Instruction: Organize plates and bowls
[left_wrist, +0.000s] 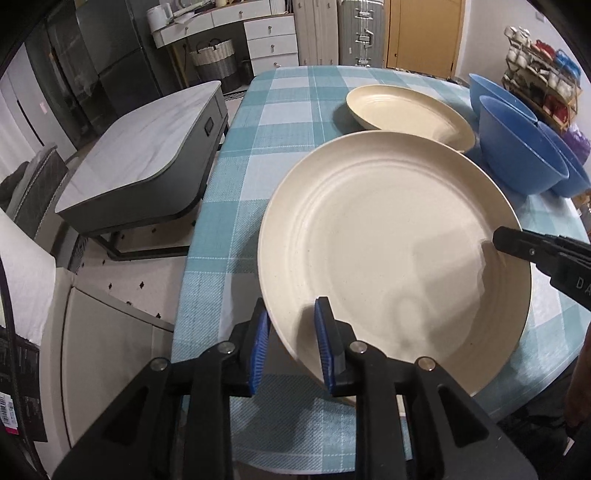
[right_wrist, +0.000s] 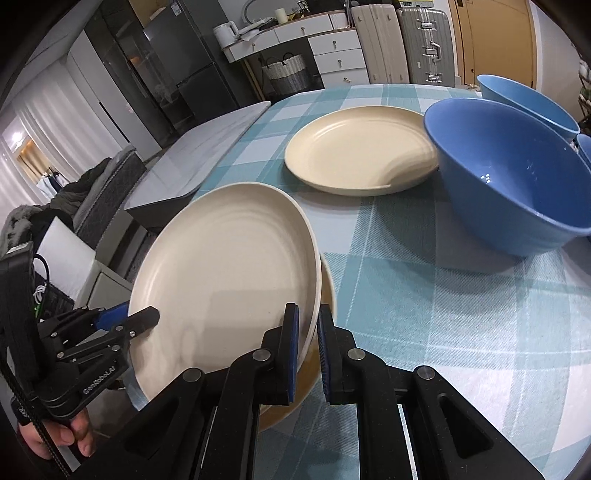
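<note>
Right wrist: cream plate (right_wrist: 229, 258) tilted, rim in right hand-held gripper (right_wrist: 308, 332)

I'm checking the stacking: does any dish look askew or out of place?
Yes. The top cream plate sits tilted, held by both grippers, offset over another plate's rim beneath. The far plate lies flat.

We see our left gripper (left_wrist: 291, 343) and right gripper (right_wrist: 308, 350): black linkages, silver pivot pins, ribbed blue pads, white lettering.
</note>
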